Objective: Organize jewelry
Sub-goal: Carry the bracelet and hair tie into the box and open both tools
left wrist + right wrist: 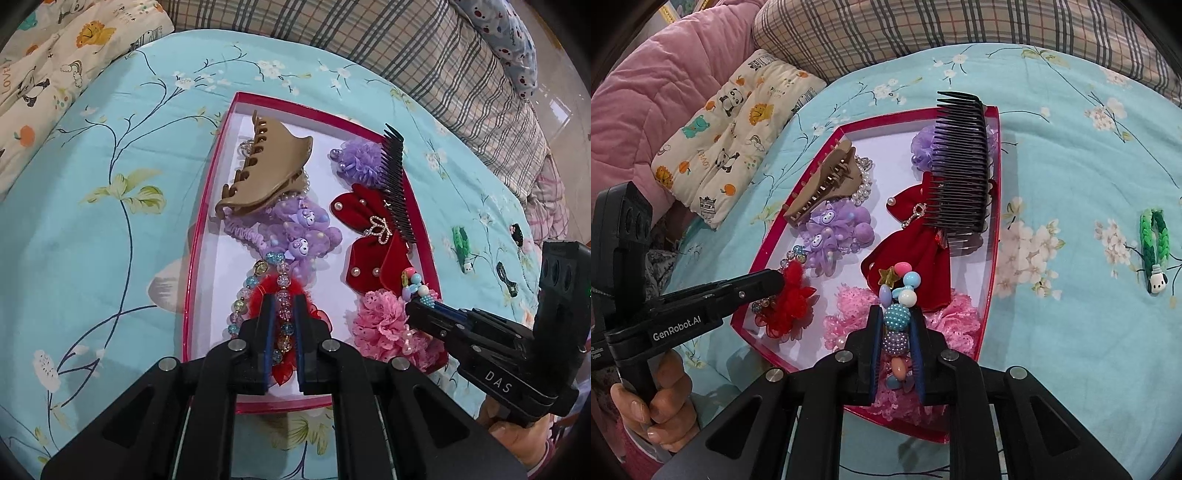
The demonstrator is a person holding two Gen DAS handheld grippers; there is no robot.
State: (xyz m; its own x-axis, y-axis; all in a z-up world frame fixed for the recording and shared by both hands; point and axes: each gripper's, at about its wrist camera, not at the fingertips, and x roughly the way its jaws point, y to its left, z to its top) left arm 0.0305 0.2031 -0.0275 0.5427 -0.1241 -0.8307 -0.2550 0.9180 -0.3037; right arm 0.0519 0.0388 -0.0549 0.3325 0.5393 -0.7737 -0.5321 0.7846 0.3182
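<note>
Over the near end of the red tray (192, 266), which lies on a flowered blue bedspread (92, 221), both claws work at once. The left claw (284, 306) is closed on a strand of translucent beads (282, 314) attached to a red gauze flower (790, 302) at the tray's near-left corner. The right claw (895, 317) is closed on a bracelet of chunky pastel beads (899, 295), held above the pink lace scrunchie (846, 317) at the tray's near-right corner. Farther inside the tray lie a tan hair claw clip (266, 170), purple plush hair ties (303, 236), a red velvet bow (365, 236), a purple pompom (354, 158) and a black comb (960, 166) leaning on the tray's right wall. Outside the tray's right wall, a green braided clip (1154, 254) rests on the bedspread, so sorting appears unfinished. Risks: either strand may snag in gauze or lace when released or lifted, dragging neighbours with it; the propped comb could topple if the tray is nudged. Each claw's fingers hide the beads between them, so whether either strand touches the tray floor cannot be told. Small dark items beyond the green clip in the left view are too blurred to identify.
</note>
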